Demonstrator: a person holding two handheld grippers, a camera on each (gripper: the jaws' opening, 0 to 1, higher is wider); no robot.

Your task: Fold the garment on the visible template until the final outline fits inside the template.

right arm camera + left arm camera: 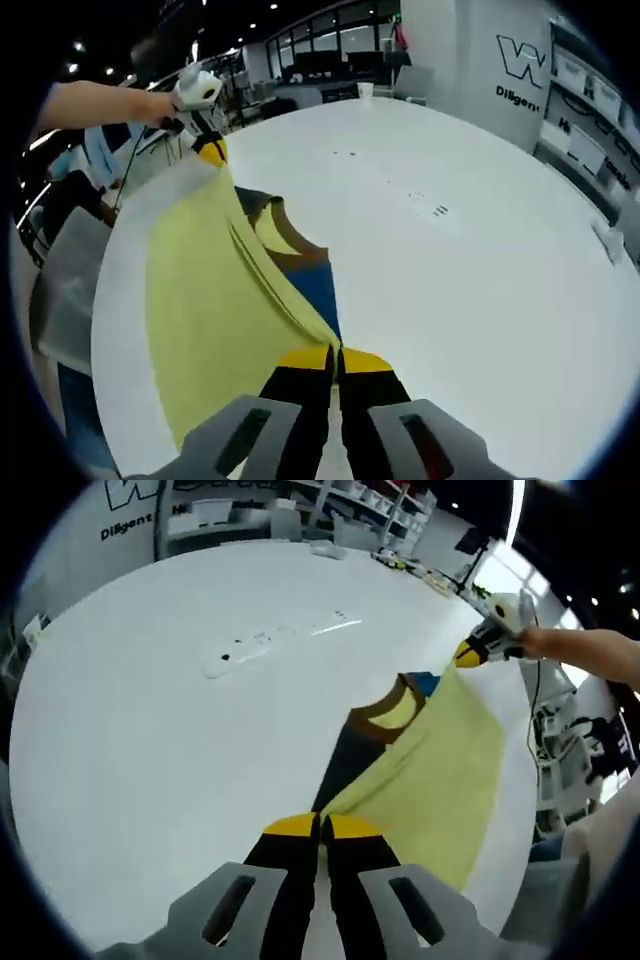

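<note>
A pale yellow garment (pixel 440 770) with a brown neckline (pixel 385 720) and a dark blue panel (pixel 350 765) is stretched between the two grippers over the white table (pixel 150 730). In the left gripper view my left gripper (pixel 320 825) is shut on one edge of the cloth. The right gripper (pixel 470 655), held by a hand, pinches the far corner. In the right gripper view my right gripper (pixel 335 358) is shut on the yellow garment (pixel 210 290), beside the blue panel (pixel 315 285). The left gripper (pixel 207 150) holds the far end.
Small dark marks (pixel 260 640) lie on the table top beyond the garment, also seen as marks (pixel 430 205) in the right gripper view. Shelves (pixel 380 505) and a lettered wall (pixel 525 70) stand past the table's far edge. A chair (pixel 65 270) sits near the table edge.
</note>
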